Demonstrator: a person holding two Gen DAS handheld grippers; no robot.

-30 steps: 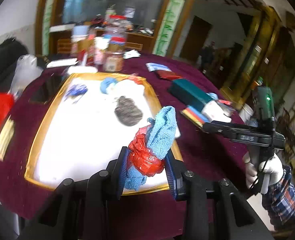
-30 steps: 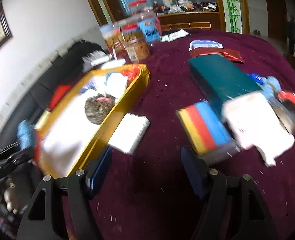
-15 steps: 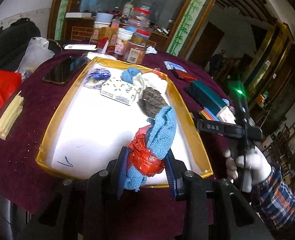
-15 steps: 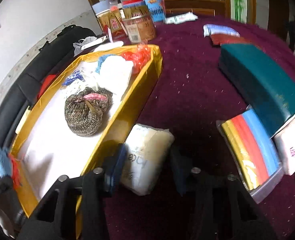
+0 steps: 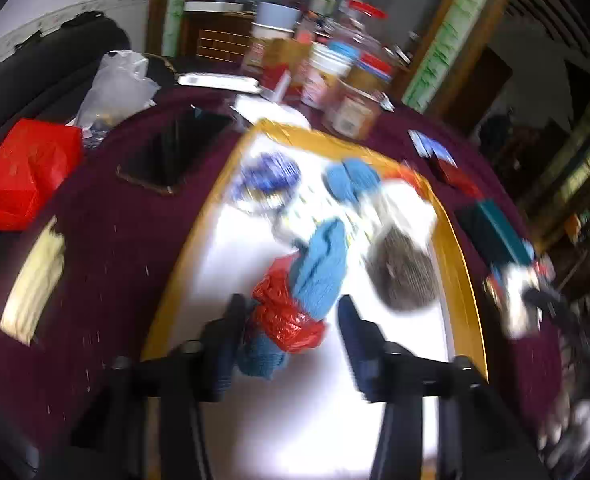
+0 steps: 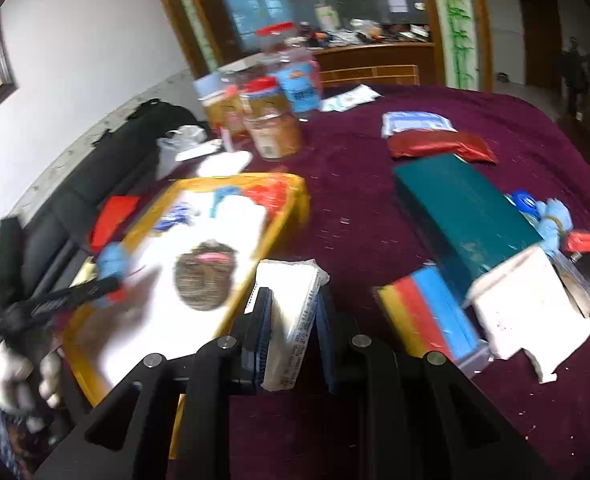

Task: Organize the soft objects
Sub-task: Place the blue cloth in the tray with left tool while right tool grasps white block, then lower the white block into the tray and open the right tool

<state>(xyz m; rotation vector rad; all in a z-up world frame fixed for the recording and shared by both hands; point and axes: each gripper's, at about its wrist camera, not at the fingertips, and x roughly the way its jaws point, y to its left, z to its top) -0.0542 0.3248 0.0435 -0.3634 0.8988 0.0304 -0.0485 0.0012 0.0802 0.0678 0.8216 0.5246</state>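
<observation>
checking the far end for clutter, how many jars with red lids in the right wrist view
2: one tall jar at the back, one shorter jar ahead of it by the tray. Others may be hidden.

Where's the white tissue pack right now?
In the right wrist view, the white tissue pack sits clamped in the right claw, just outside the gold tray, near its right rim on the maroon cloth.

Tray's (image 5: 461,280) near white floor seemingly open; knitted pouch (image 5: 405,276) and cloths (image 5: 351,180) crowd beyond.

Fuzzy blue cloth (image 5: 321,264), crinkly glossy red plastic (image 5: 285,312), matt maroon tablecloth (image 6: 359,208).
</observation>
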